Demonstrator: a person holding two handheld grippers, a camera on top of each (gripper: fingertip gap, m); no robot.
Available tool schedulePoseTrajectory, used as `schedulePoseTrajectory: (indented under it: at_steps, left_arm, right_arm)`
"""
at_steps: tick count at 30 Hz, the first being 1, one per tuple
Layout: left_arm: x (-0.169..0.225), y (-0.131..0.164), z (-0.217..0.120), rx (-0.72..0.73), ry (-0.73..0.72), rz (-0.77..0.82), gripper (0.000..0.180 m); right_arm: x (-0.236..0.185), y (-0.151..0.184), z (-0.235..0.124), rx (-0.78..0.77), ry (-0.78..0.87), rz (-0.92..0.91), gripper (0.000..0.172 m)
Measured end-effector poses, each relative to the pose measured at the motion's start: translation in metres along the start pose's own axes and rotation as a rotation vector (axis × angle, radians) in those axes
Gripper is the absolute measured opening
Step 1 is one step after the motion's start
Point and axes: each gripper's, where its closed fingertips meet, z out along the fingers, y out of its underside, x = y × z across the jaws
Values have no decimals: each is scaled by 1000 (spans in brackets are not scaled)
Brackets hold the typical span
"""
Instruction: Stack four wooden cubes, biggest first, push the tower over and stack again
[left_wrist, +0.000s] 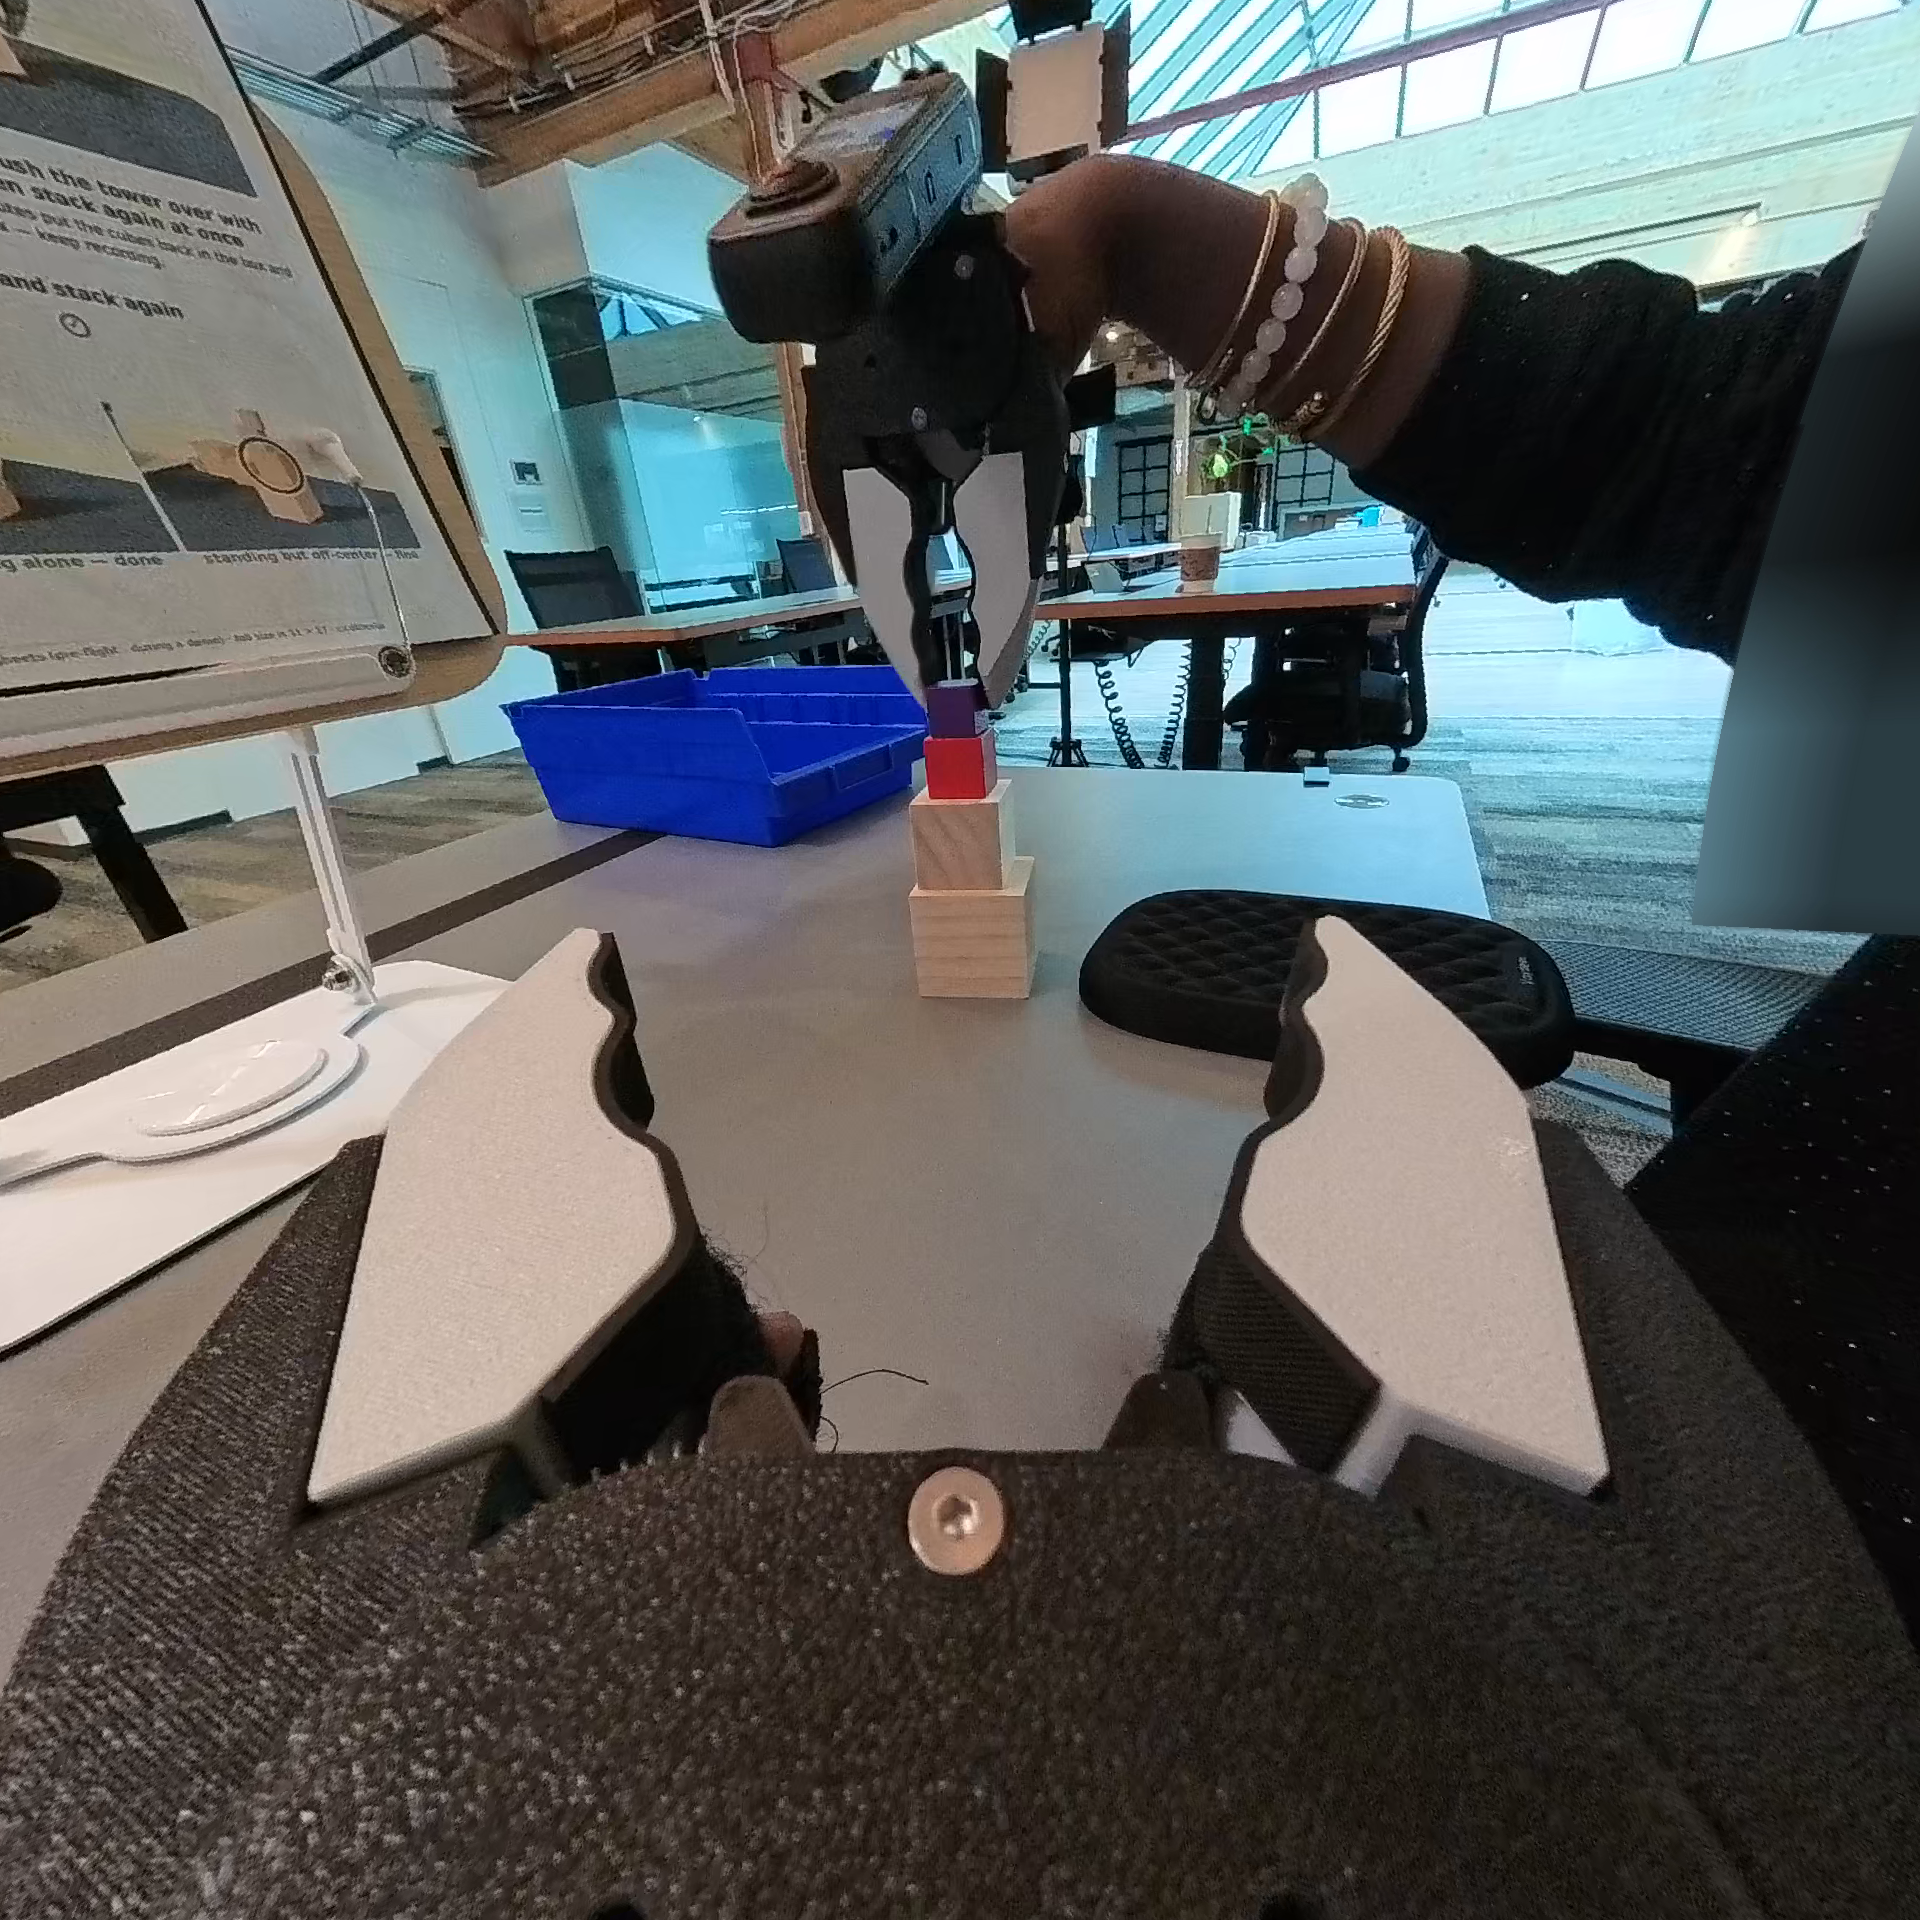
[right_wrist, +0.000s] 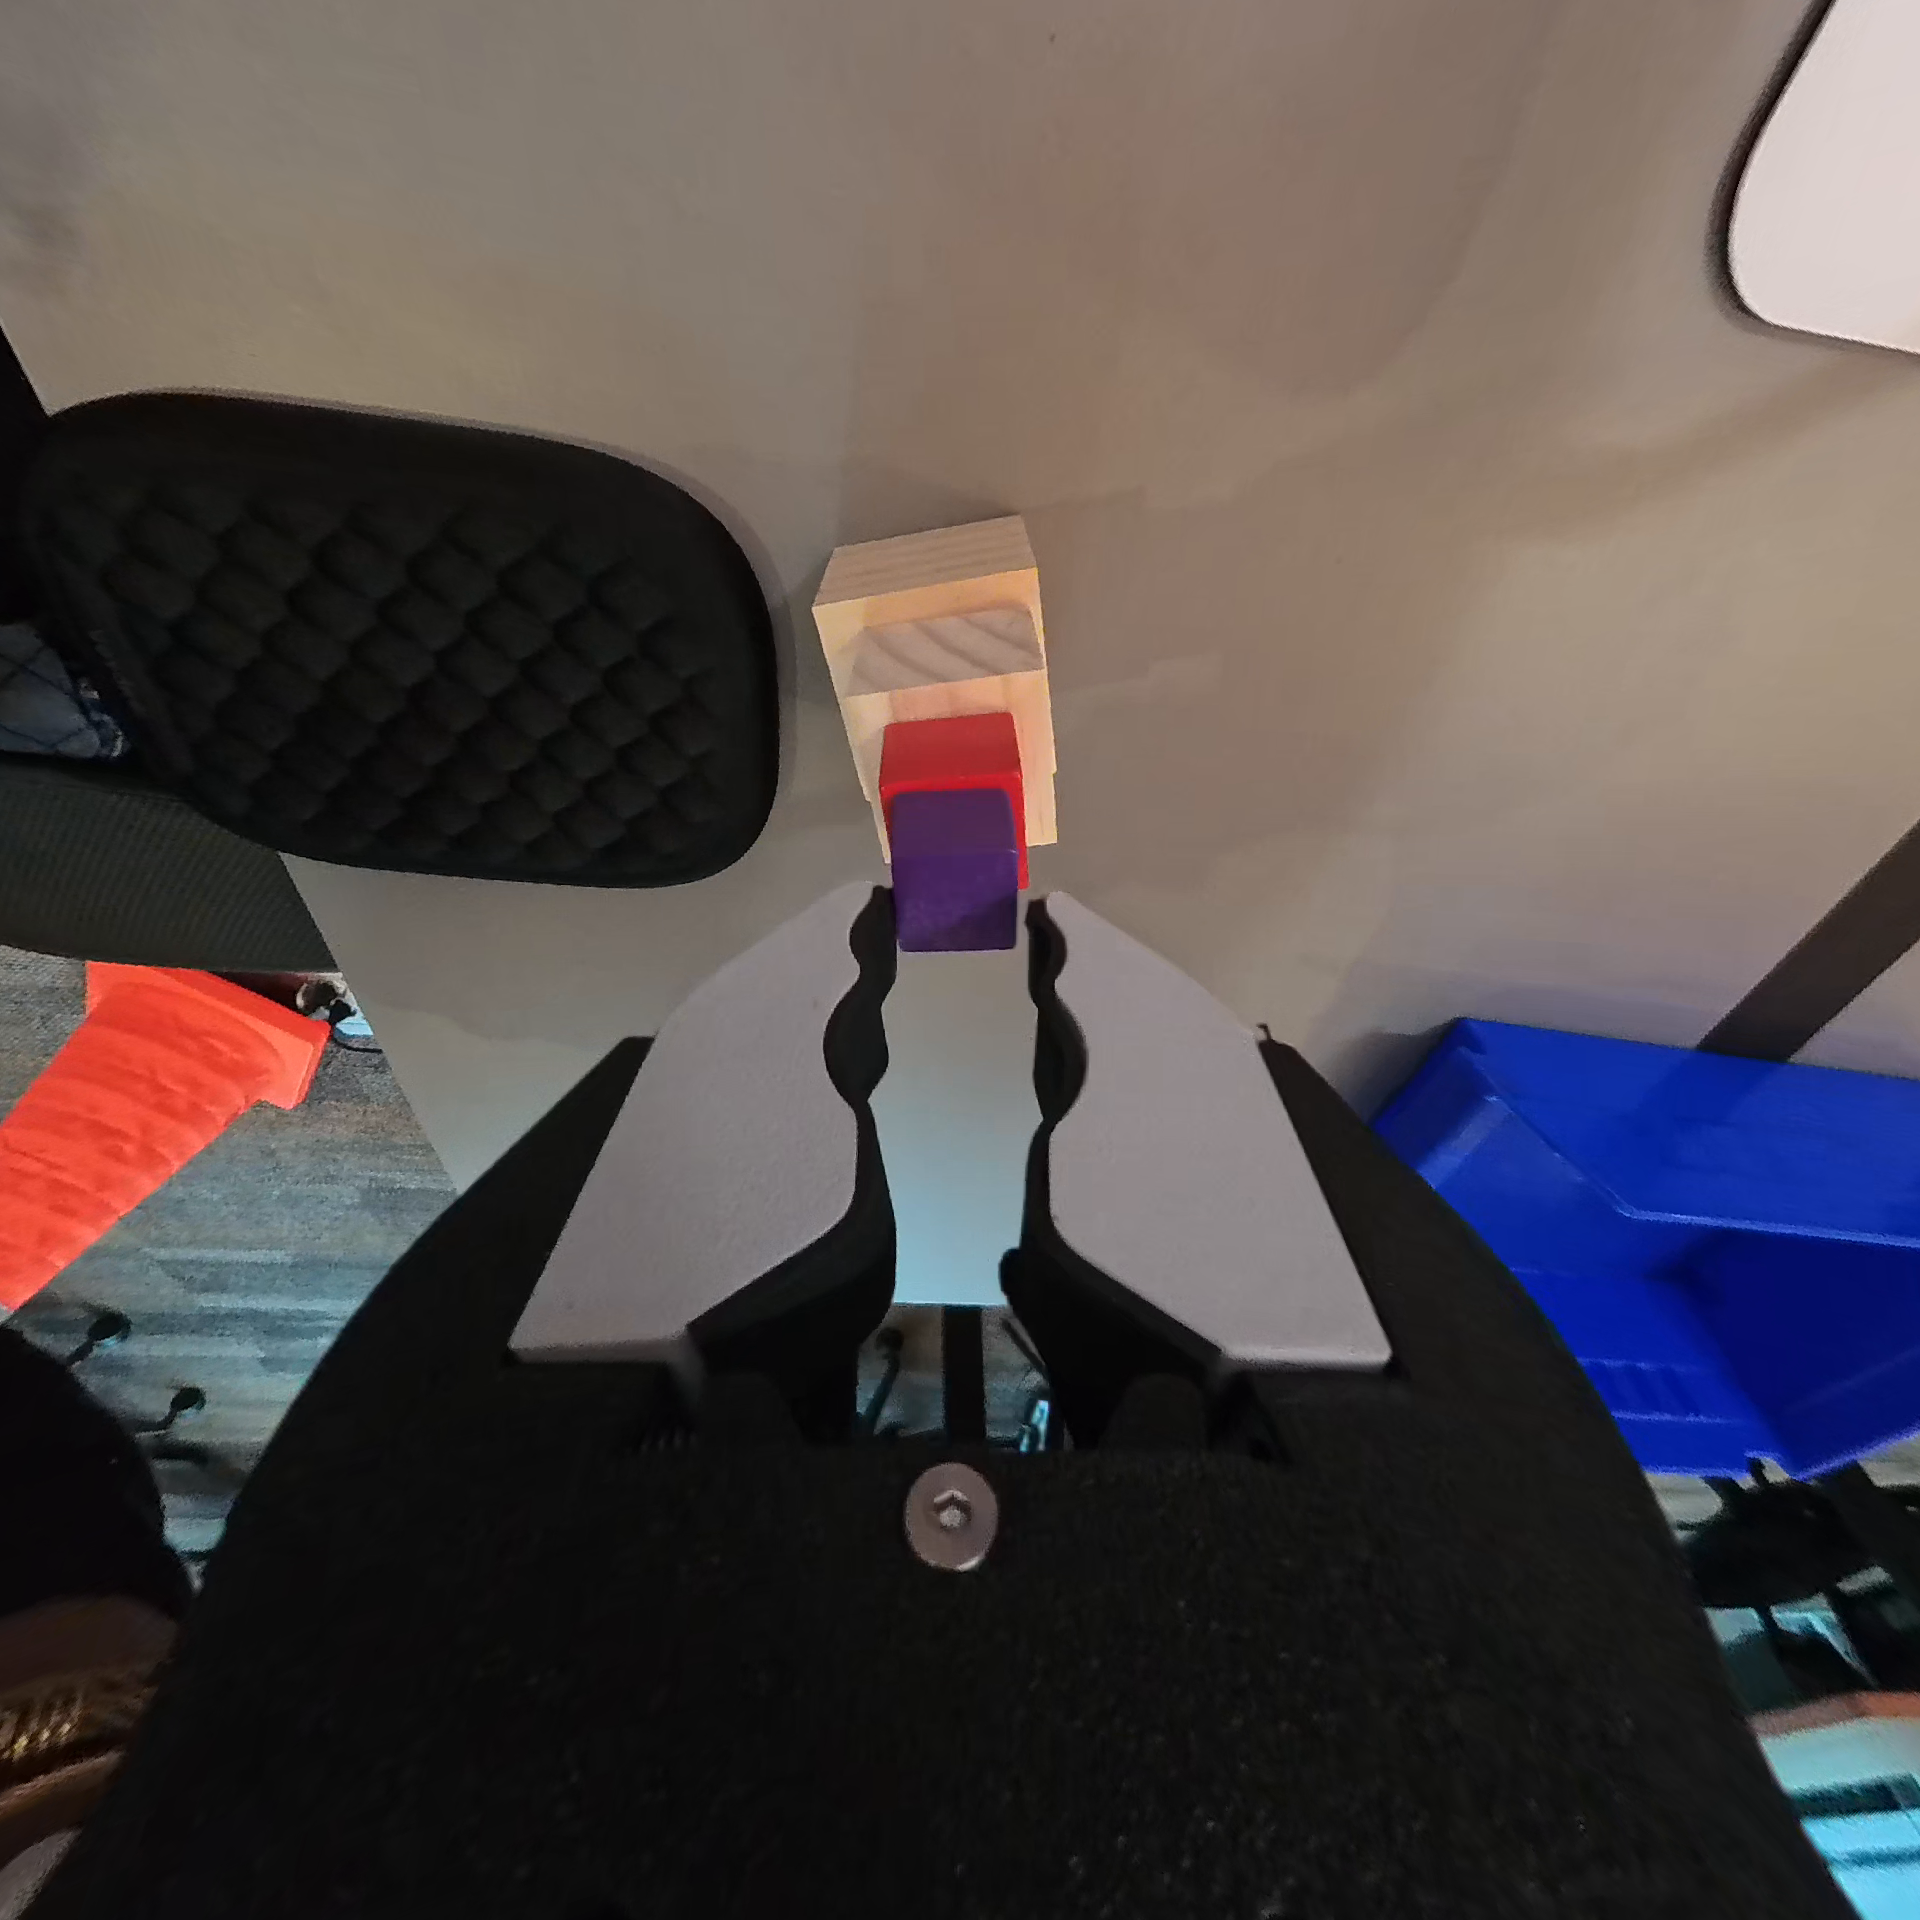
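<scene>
At the far left a printed sheet on a white stand (left_wrist: 187, 416) stood on the desk (left_wrist: 1247, 831), and a blue bin (left_wrist: 727, 758) lay behind it. The left hand-held gripper (left_wrist: 964, 935) was spread wide and held nothing, low over the desk and apart from the tower. In the middle stood the tower: a large wooden cube (left_wrist: 971, 940), a smaller wooden cube (left_wrist: 961, 847), a red cube (right_wrist: 948, 753) and a purple cube (right_wrist: 954, 883) on top, each a little off-centre. The right hand-held gripper (right_wrist: 958, 914) came from above, narrow around the purple cube, with a thin gap at one pad, so it did not clamp. A sideways drag by the touching pad could topple the offset tower. To the right lay a black quilted pad (left_wrist: 1195, 966).
</scene>
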Motion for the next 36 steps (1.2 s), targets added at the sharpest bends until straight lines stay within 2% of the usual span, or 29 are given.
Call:
schedulePoseTrajectory:
  at_steps: [30,36]
  left_arm:
    - [0,0,0,2,0,2,117]
    - [0,0,0,2,1,1,117]
  right_arm:
    - [0,2,3,9,-1,-1,22]
    - [2,2,0,26,7,14,32]
